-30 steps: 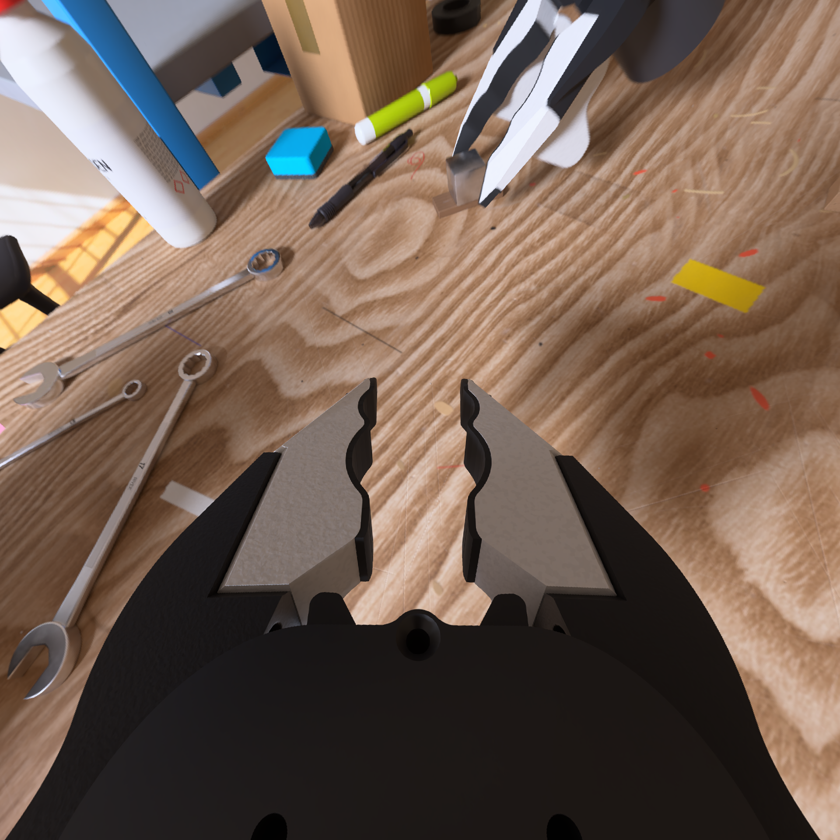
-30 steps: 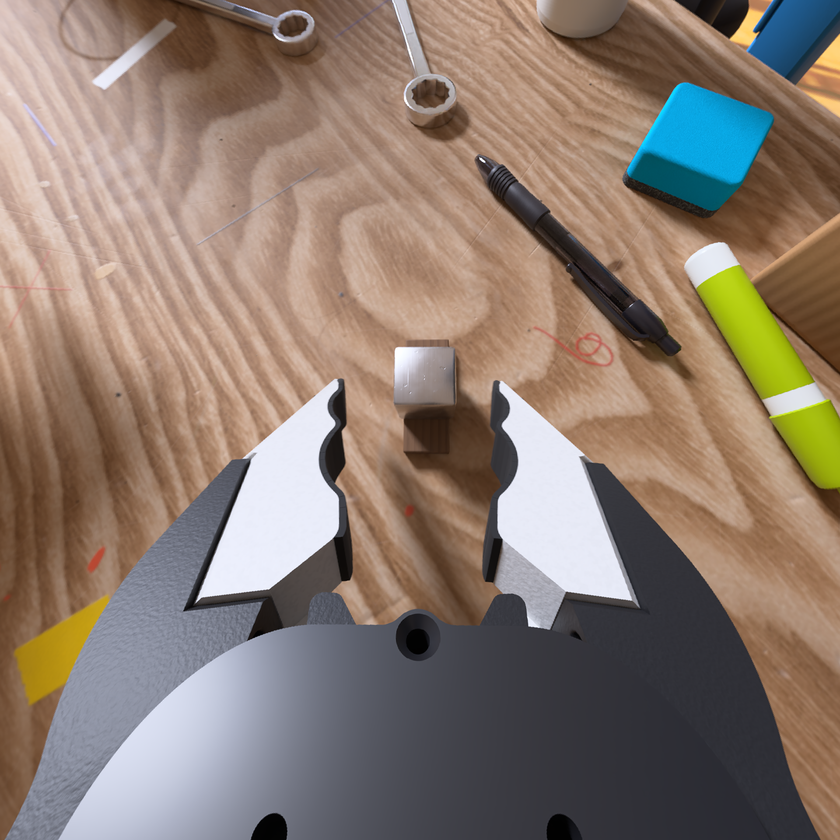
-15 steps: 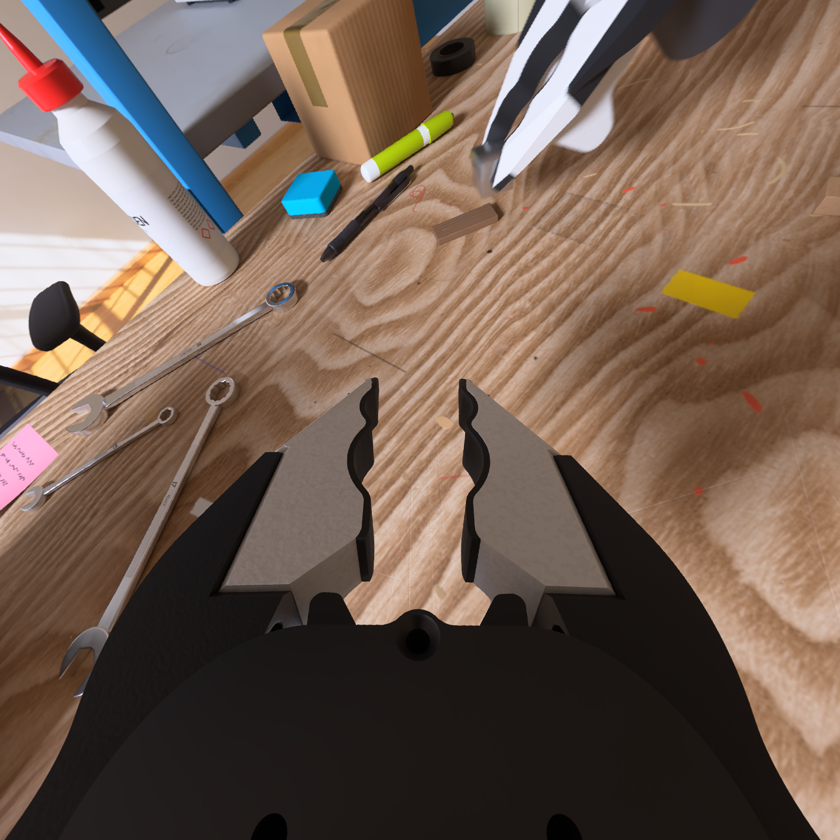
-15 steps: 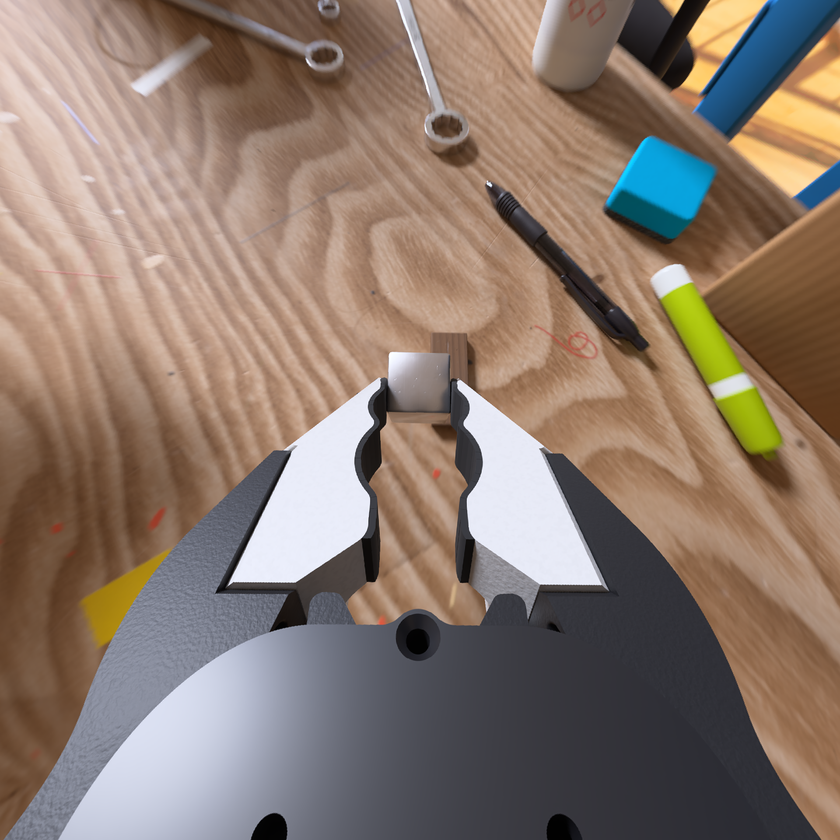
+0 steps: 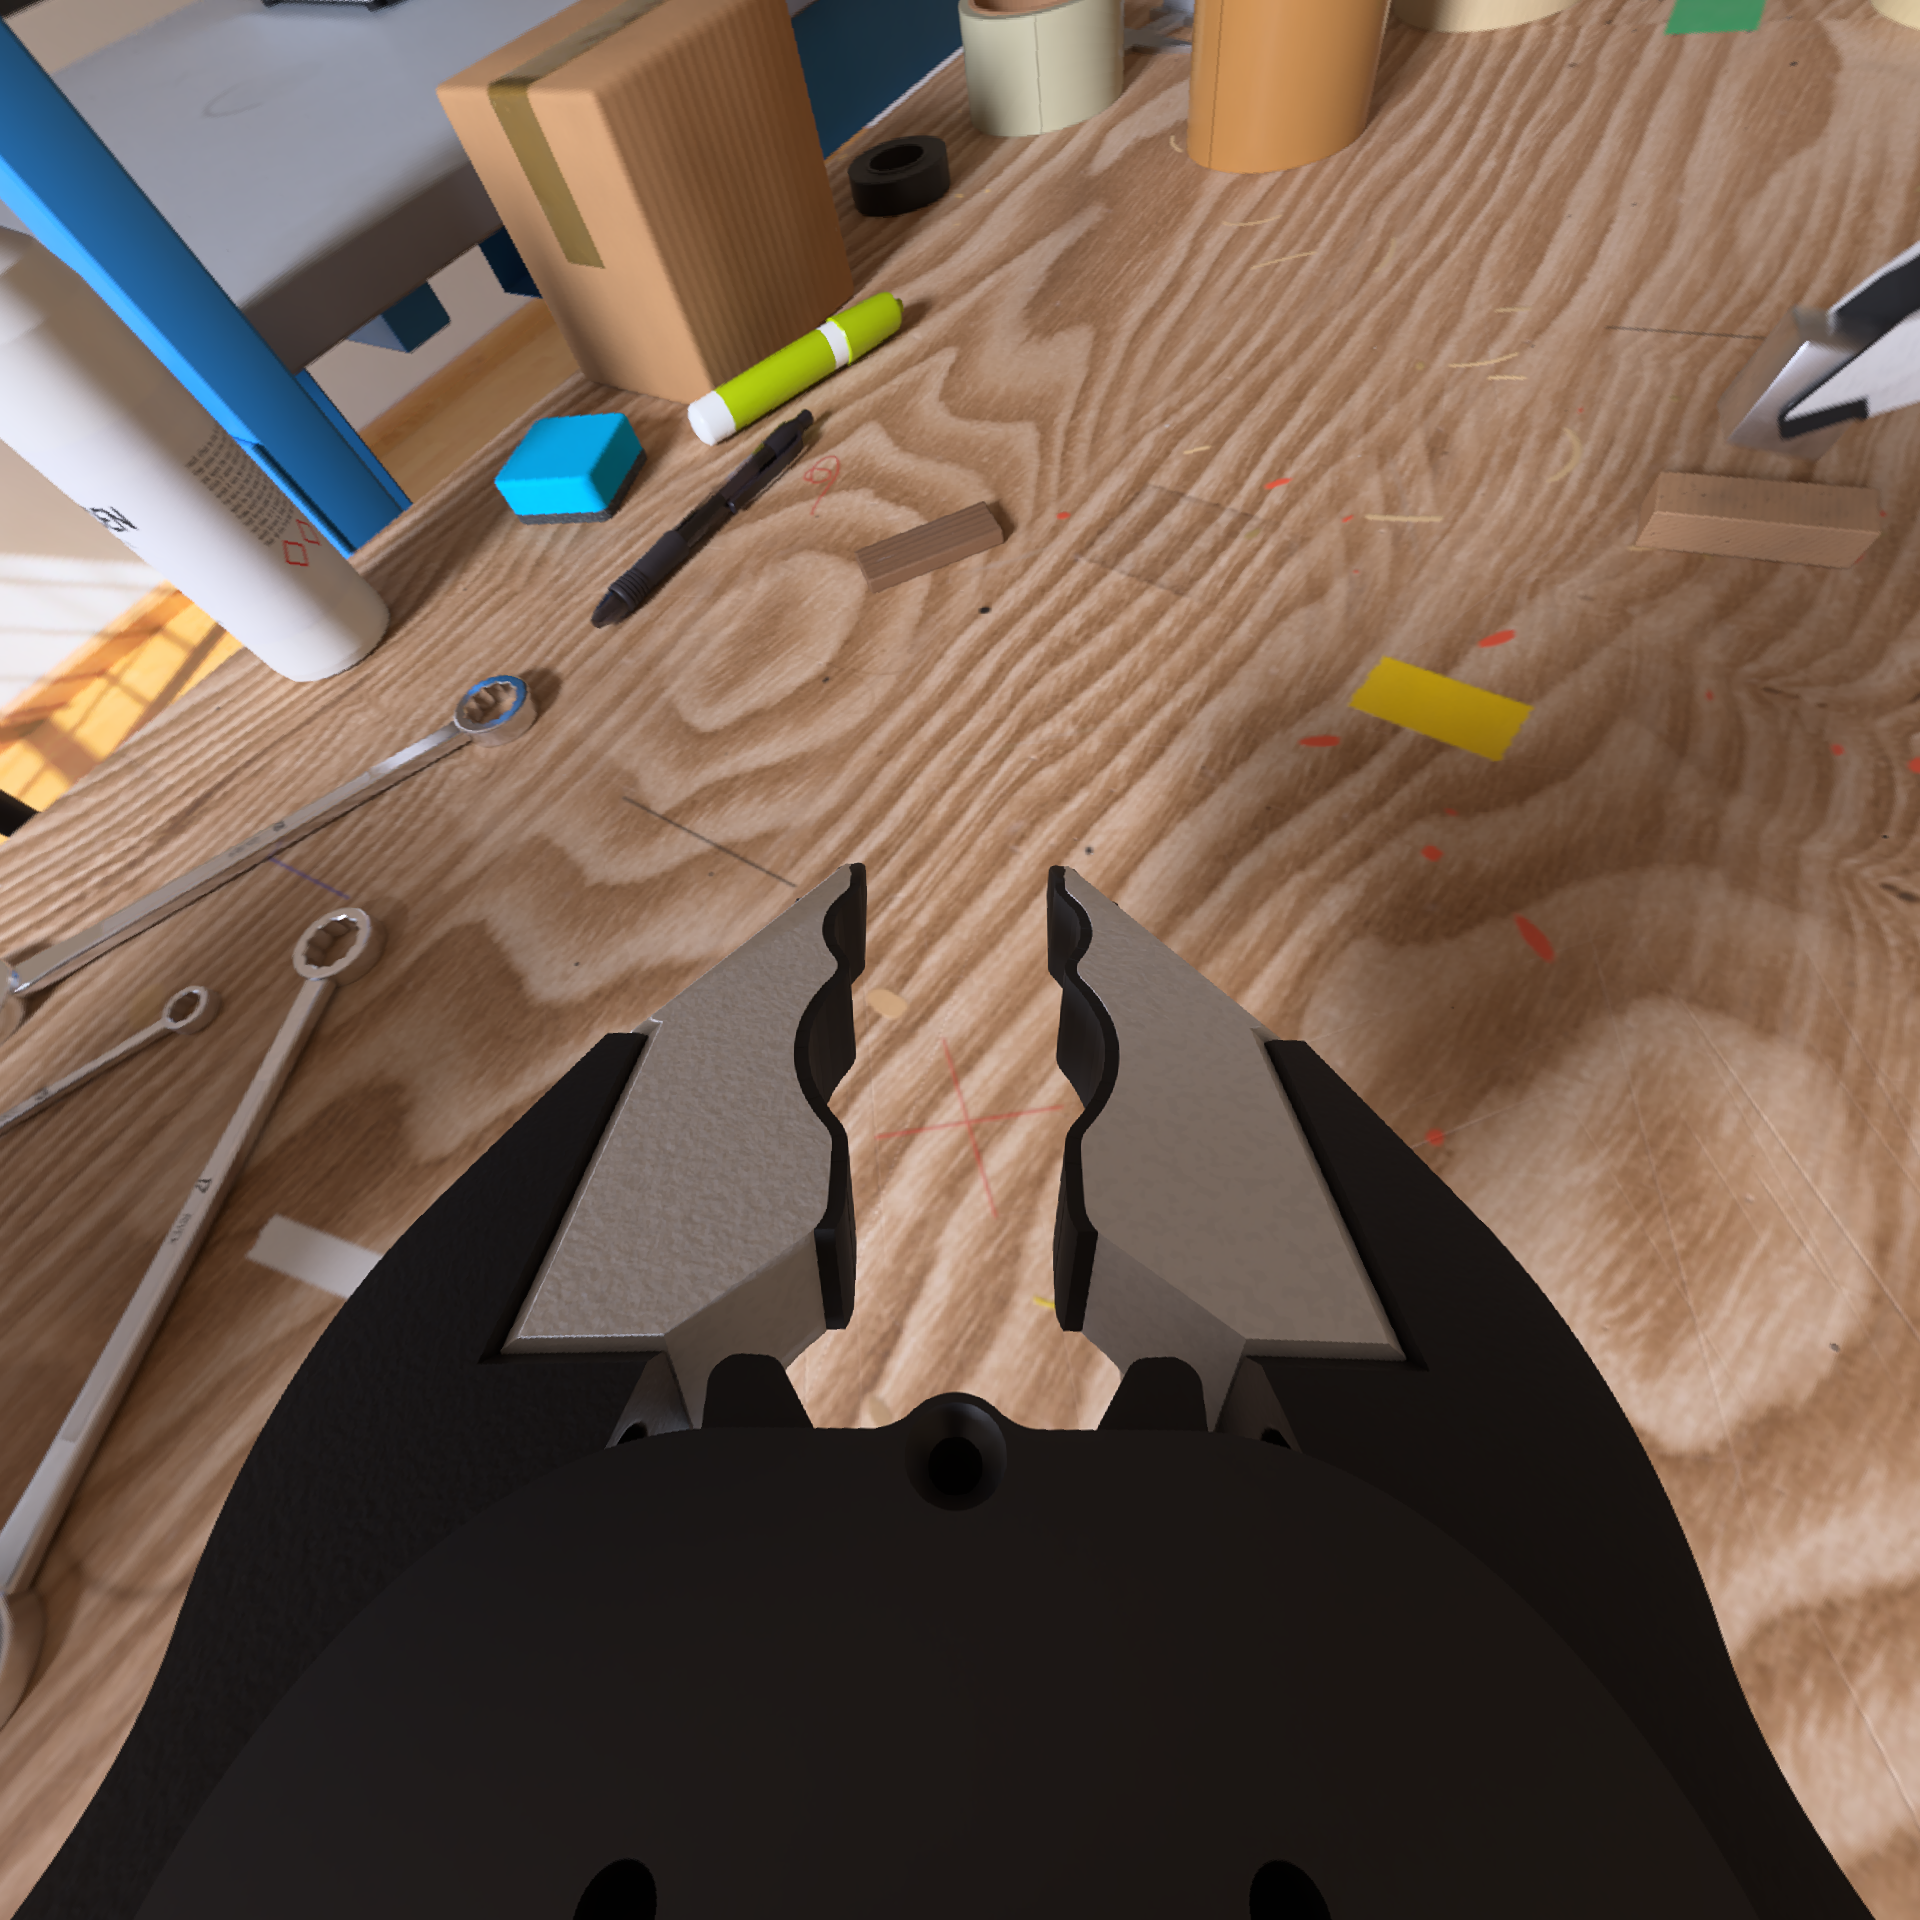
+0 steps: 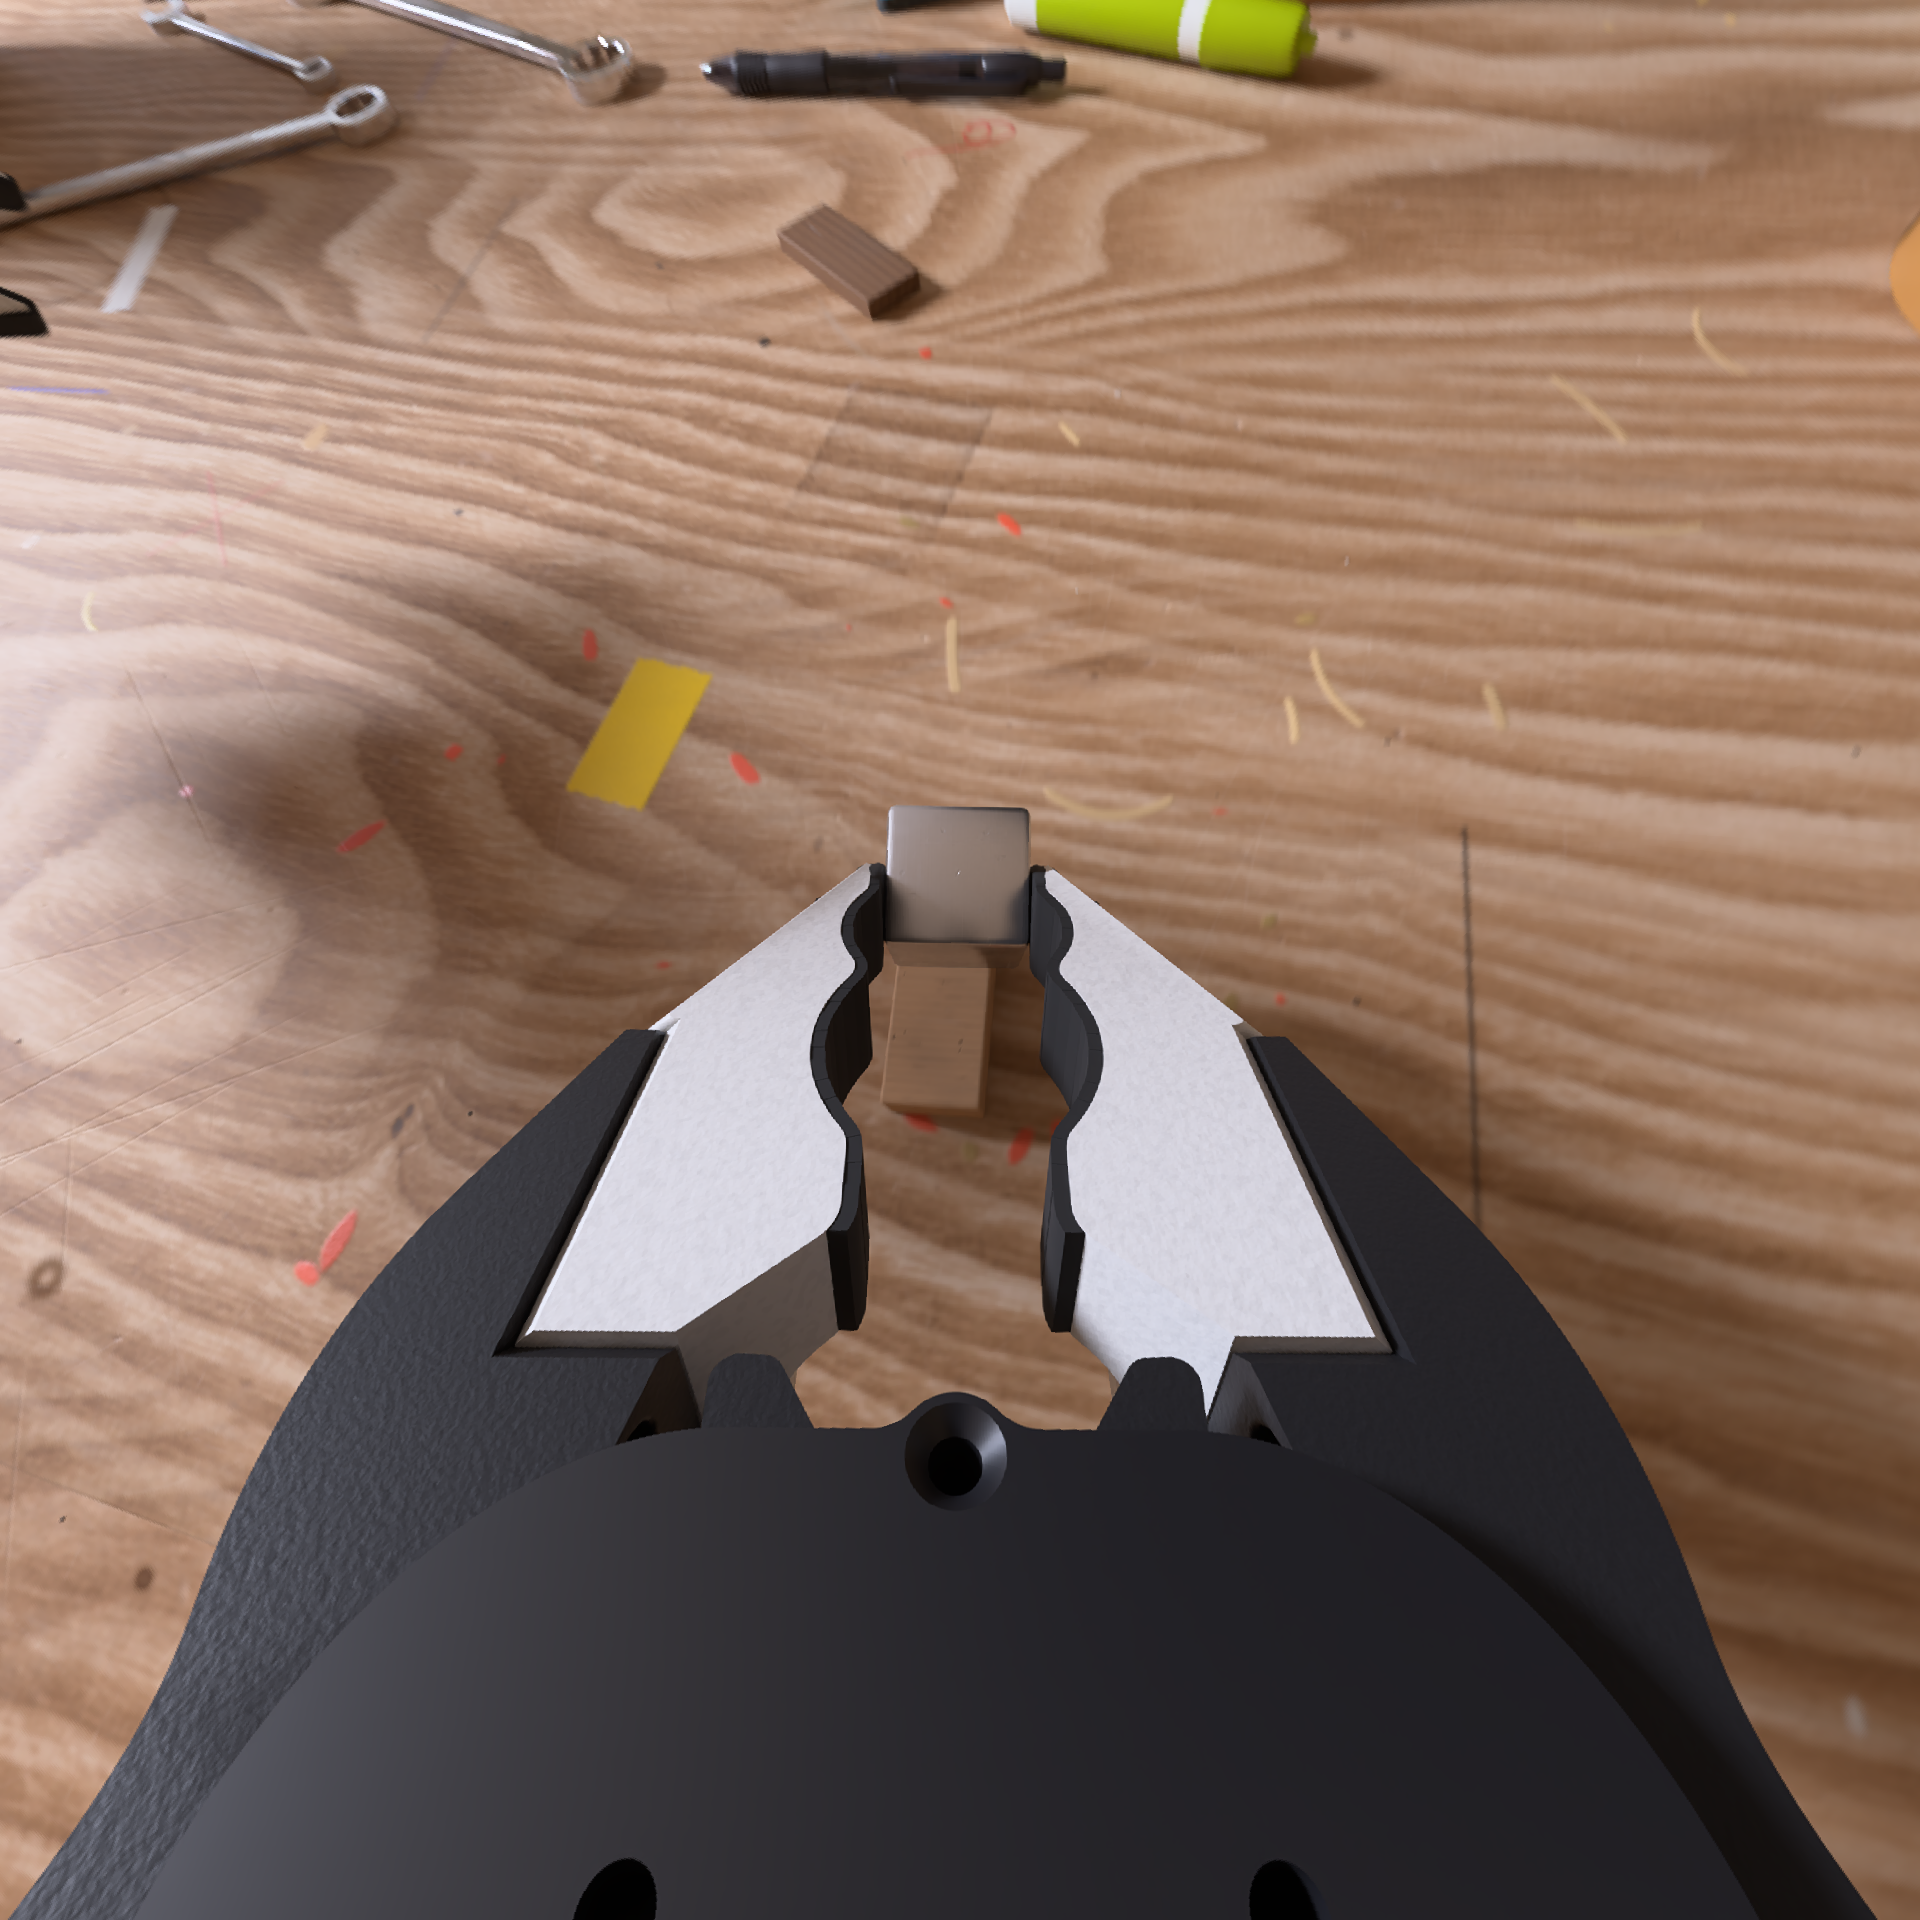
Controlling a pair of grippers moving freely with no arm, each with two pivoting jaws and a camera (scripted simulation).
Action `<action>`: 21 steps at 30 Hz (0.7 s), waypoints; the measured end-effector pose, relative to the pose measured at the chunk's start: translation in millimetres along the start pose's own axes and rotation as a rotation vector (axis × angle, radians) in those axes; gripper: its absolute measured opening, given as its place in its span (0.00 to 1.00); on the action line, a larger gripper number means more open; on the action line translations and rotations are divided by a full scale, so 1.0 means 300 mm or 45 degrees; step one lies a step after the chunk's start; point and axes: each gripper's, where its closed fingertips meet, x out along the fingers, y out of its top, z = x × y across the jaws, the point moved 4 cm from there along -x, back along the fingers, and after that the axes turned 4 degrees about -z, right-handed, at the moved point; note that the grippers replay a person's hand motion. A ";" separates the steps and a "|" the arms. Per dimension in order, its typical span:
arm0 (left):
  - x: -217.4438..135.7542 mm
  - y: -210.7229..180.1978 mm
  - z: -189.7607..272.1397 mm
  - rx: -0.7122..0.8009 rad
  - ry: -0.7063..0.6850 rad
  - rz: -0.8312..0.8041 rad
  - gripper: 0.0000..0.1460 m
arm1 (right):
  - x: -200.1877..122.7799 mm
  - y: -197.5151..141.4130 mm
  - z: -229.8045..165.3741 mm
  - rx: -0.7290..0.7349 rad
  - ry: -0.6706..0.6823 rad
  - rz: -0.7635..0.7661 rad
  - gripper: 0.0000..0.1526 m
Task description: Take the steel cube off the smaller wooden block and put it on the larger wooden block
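My right gripper (image 6: 957, 883) is shut on the steel cube (image 6: 957, 871) and holds it just above the larger, pale wooden block (image 6: 935, 1044), which lies between my fingers on the table. The left wrist view shows the same at far right: the cube (image 5: 1766, 400) in the right gripper over the pale block (image 5: 1756, 517). The smaller, dark wooden block (image 6: 850, 260) lies bare farther off; it also shows in the left wrist view (image 5: 930, 542). My left gripper (image 5: 956, 883) is open and empty above the table.
A black pen (image 5: 707, 514), green marker (image 5: 795, 366), blue eraser (image 5: 569, 465), cardboard box (image 5: 649, 177), white bottle (image 5: 177, 468) and several wrenches (image 5: 260, 810) lie to the left. Tape rolls (image 5: 1039, 62) stand at the back. A yellow patch (image 5: 1439, 707) marks the table.
My right gripper closed on the steel cube, lifted it off the smaller dark block and carried it to the right, over the larger pale block. The left gripper stayed open.
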 end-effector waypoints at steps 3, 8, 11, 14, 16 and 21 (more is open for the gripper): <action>0.005 0.001 0.011 -0.002 -0.016 0.002 0.24 | 0.013 -0.035 -0.012 0.058 -0.019 -0.027 0.18; 0.005 0.004 0.023 0.038 -0.004 -0.005 0.23 | 0.019 -0.047 -0.024 0.112 -0.036 -0.042 0.18; 0.006 0.001 0.021 0.064 0.019 -0.016 0.24 | 0.012 -0.056 -0.019 0.014 -0.112 -0.050 0.32; 0.007 0.001 0.021 0.063 0.016 -0.015 0.24 | 0.000 -0.067 -0.017 0.002 -0.096 -0.074 0.40; 0.007 0.000 0.020 0.064 0.019 -0.015 0.24 | -0.009 -0.082 -0.013 0.030 -0.052 -0.109 0.41; 0.011 -0.003 0.020 0.064 0.018 -0.021 0.24 | -0.038 -0.109 -0.015 0.065 0.010 -0.106 0.43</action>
